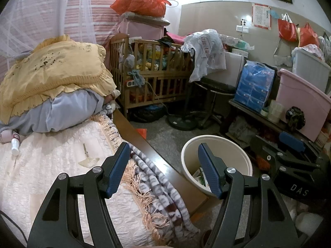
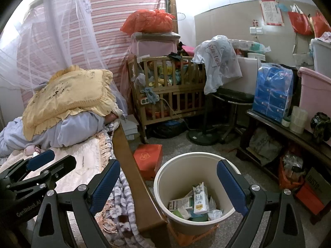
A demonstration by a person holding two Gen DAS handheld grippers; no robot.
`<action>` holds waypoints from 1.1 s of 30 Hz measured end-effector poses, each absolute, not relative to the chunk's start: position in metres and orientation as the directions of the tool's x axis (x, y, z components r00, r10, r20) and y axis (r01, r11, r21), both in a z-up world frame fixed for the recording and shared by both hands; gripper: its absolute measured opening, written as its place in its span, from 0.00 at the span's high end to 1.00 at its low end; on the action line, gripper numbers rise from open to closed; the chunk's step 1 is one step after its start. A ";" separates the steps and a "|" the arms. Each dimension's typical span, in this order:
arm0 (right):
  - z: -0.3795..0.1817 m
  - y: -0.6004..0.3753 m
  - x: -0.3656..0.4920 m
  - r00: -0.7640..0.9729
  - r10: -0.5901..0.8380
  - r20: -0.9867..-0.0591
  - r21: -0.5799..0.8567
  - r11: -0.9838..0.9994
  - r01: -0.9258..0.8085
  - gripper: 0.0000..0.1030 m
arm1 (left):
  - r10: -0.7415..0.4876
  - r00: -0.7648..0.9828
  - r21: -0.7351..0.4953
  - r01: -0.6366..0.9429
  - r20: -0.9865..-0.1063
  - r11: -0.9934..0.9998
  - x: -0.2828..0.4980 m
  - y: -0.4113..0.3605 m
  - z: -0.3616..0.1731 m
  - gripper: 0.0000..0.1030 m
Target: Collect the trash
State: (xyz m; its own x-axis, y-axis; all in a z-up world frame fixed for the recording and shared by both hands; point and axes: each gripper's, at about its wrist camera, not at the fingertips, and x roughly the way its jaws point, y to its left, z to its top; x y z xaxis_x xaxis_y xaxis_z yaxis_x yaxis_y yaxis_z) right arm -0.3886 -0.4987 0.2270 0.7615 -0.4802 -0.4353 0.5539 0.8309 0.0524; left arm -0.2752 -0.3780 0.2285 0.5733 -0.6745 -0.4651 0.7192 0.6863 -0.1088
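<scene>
A cream waste bin (image 2: 186, 169) stands on the floor beside the bed's wooden side rail (image 2: 132, 177). It holds a milk carton (image 2: 200, 198), small boxes and crumpled paper. My right gripper (image 2: 168, 186) hovers above the bin, open, with nothing between its blue pads. My left gripper (image 1: 163, 169) is open and empty over the bed edge, with the bin (image 1: 227, 150) to its right. On the pale bedspread lie a flat pale scrap with a stick (image 1: 89, 159) and a small white bottle (image 1: 15, 144). Each gripper shows in the other's view: the right gripper (image 1: 295, 155) and the left gripper (image 2: 51, 163).
A yellow pillow (image 1: 55, 72) and blue bedding are piled at the bed's head. Beyond stand a wooden crib (image 1: 153, 72), a fan base (image 1: 182, 122) and a low bench (image 2: 289, 130) with a pink tub and tissue packs. A red box (image 2: 148, 159) lies by the bin.
</scene>
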 end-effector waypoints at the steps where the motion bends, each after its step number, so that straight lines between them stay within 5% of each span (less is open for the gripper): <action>1: 0.225 -0.500 -0.389 0.762 -0.479 -0.436 0.053 0.832 0.553 0.09 | -0.675 0.573 -0.108 0.719 -0.465 0.686 -0.276 -0.378 0.228 0.35; 33: 0.220 -0.509 -0.394 0.758 -0.471 -0.451 0.052 0.834 0.549 0.08 | -0.671 0.569 -0.113 0.717 -0.474 0.688 -0.280 -0.379 0.222 0.35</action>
